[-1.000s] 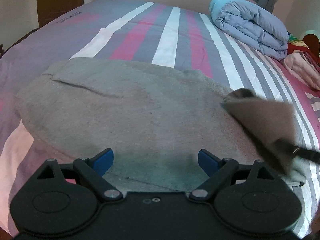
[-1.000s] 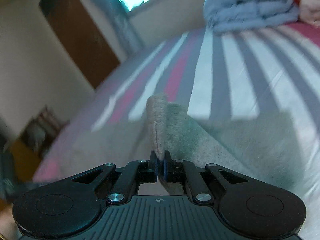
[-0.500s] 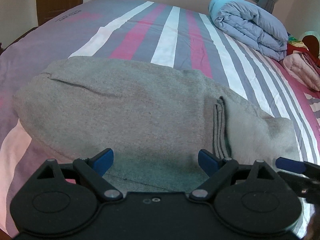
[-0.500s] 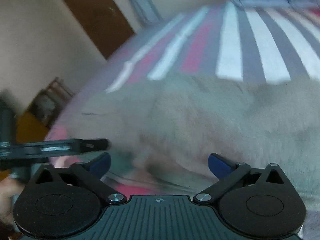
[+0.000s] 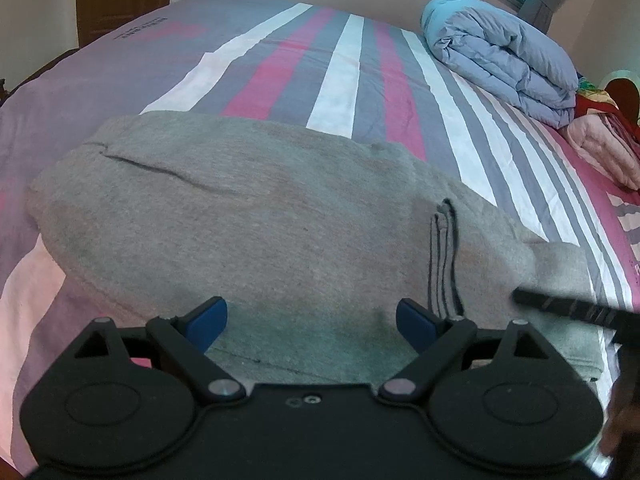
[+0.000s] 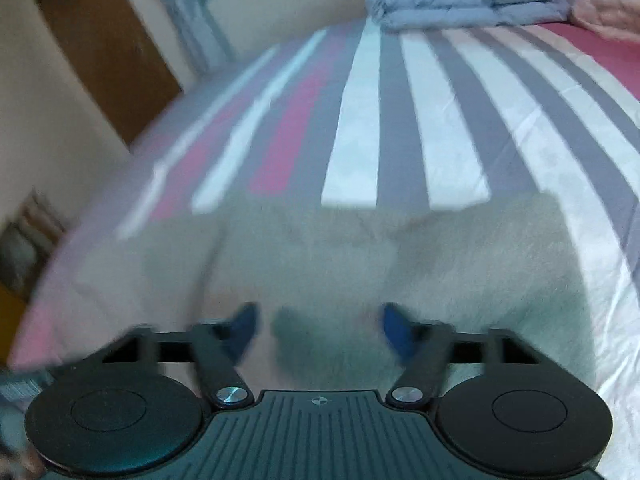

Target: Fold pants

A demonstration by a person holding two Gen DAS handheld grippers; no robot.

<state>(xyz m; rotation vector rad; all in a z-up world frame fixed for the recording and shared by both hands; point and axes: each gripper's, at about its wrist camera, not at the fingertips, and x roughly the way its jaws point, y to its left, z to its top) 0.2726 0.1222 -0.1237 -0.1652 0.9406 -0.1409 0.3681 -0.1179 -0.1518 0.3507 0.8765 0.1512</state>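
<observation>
Grey pants [image 5: 260, 216] lie folded flat on the striped bed. A folded-over end with several layered edges [image 5: 442, 256] rests on their right part. My left gripper [image 5: 310, 320] is open and empty, low over the pants' near edge. My right gripper [image 6: 318, 330] is open and empty over the pants [image 6: 360, 256]; this view is blurred. One of its fingers [image 5: 568, 306] shows in the left wrist view, just above the pants' right end.
The bed sheet [image 5: 340, 72] has pink, white and grey stripes. A rolled blue-grey duvet [image 5: 504, 60] lies at the far right, with pink bedding [image 5: 604, 148] beside it. A brown door [image 6: 100, 48] and wall stand beyond the bed's left side.
My right gripper carried the pants' end over, laid it on the pants and opened. It has since drawn back to the right. My left gripper stayed open and still.
</observation>
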